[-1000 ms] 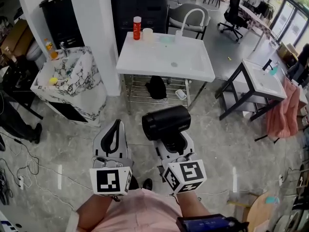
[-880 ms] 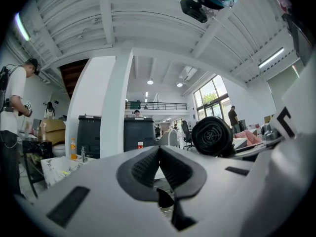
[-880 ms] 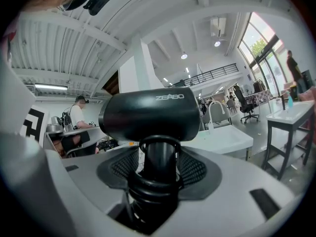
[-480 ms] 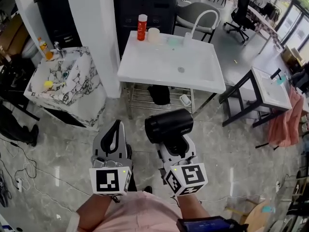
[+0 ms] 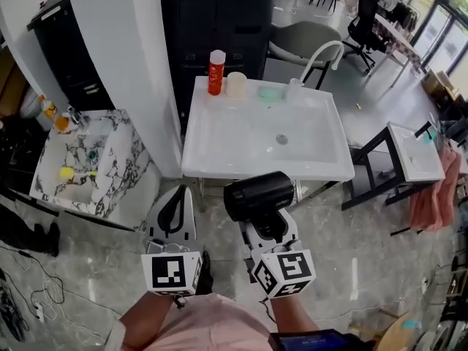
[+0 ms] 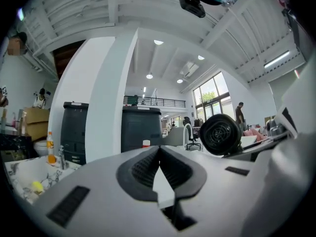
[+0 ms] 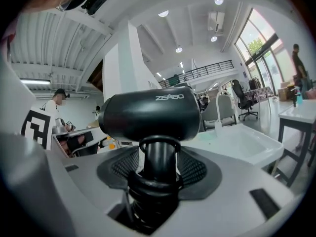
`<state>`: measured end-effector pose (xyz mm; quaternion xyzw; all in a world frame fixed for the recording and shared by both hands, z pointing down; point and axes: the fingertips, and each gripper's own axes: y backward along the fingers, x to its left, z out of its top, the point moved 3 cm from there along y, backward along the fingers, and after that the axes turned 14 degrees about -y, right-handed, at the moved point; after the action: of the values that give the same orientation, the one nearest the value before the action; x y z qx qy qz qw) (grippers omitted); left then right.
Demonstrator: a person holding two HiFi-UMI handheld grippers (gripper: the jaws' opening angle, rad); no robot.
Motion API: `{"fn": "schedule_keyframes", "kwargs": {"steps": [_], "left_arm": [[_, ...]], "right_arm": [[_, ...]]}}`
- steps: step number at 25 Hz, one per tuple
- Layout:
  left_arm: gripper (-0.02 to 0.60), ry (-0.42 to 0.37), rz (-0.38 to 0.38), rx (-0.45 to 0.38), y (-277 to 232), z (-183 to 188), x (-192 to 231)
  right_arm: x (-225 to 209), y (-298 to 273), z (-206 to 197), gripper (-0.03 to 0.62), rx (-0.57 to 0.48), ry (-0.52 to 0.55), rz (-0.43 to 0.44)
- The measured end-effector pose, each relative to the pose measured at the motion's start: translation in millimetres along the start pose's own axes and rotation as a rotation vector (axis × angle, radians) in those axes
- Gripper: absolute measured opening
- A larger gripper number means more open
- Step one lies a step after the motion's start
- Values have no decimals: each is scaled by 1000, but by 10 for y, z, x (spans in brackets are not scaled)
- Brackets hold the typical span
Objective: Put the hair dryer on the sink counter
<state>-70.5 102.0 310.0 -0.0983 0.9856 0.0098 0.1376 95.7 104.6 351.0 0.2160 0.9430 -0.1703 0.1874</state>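
Observation:
The black hair dryer (image 5: 258,194) is held up in front of me, its barrel lying sideways just before the front edge of the white sink counter (image 5: 219,148). My right gripper (image 5: 269,224) is shut on the dryer's handle; in the right gripper view the handle (image 7: 159,164) stands upright between the pads, with the barrel (image 7: 153,116) above them. To its left my left gripper (image 5: 174,206) is shut with nothing in it, its fingertips meeting (image 6: 159,152). From the left gripper view the dryer (image 6: 220,134) shows at the right.
A red bottle (image 5: 216,72), a cream cup (image 5: 235,85) and a curved white faucet (image 5: 319,58) stand along the counter's back edge. A white column (image 5: 117,64) and a marble basin (image 5: 110,189) are at the left, a small sink stand (image 5: 417,156) at the right.
The white sink counter has come closer in the head view; both grippers and the held dryer now sit right at its front edge. The grip has not changed.

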Motion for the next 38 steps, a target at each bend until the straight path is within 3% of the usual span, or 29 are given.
{"fn": "schedule_keyframes", "kwargs": {"steps": [3,8,21,29,38], "left_arm": [[9,12,-13,-38,-366,65,196],[9,-34,-42,-88,-796,113,477],[9,-23,-35,-51,-1358,-61,641],[9,18,-16,-36,-1818,-148,596],[9,35,3,58,-2202,-470,639]], "right_arm": [[39,-389,239,249,-31,13,-8],[157,-846,567,250,-55,36,-8],[-65,-1410,856,250,-67,74,-27],[-365,-1887,912,250,0,94,-8],[-670,-2394,711,250,132,80,1]]}}
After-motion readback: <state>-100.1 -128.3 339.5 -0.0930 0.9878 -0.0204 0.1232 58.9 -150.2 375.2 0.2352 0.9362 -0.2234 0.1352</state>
